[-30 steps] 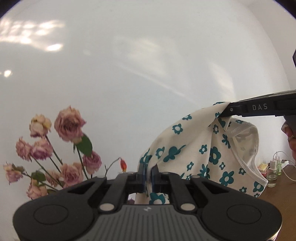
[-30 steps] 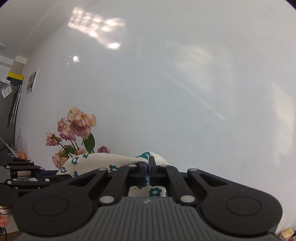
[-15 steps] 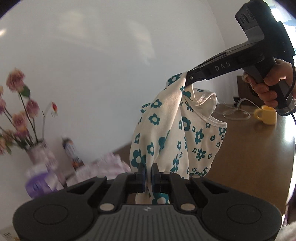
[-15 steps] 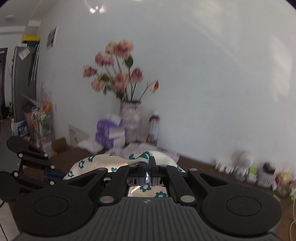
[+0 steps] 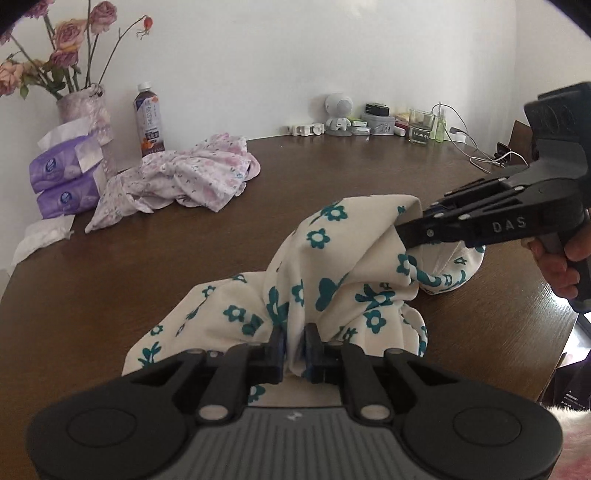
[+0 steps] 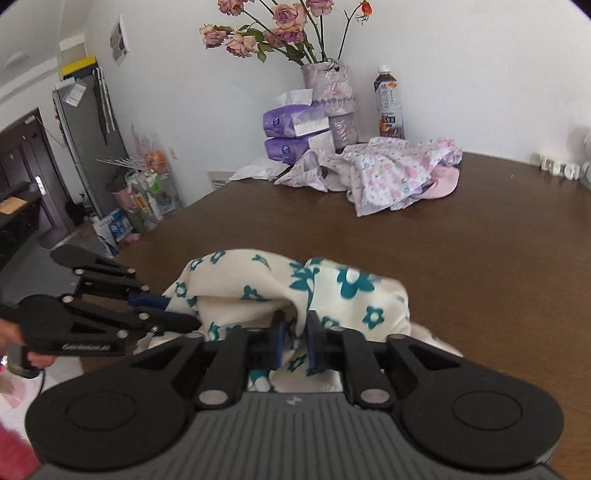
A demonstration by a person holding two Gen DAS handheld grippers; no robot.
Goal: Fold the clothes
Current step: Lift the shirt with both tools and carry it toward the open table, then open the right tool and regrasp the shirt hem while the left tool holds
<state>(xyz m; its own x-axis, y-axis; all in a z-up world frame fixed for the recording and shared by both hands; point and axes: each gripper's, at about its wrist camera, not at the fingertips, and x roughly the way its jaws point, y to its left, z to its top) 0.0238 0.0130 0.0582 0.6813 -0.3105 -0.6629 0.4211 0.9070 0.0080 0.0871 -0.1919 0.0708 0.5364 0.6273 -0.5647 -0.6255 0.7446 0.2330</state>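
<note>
Claws (image 5: 294, 349) (image 6: 294, 339) (both) clamp garment (image 5: 332, 273) — on table (image 5: 184, 240).

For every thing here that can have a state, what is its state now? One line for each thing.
left gripper: shut on the floral garment.
right gripper: shut on the floral garment.
floral garment: bunched, partly resting on the table, not folded.
pink garment: crumpled in a heap, untouched.
bottle: upright, cap on.
tissue packs: stacked, top one open with tissue sticking out.
flowers: upright in a vase, wilted.
</note>
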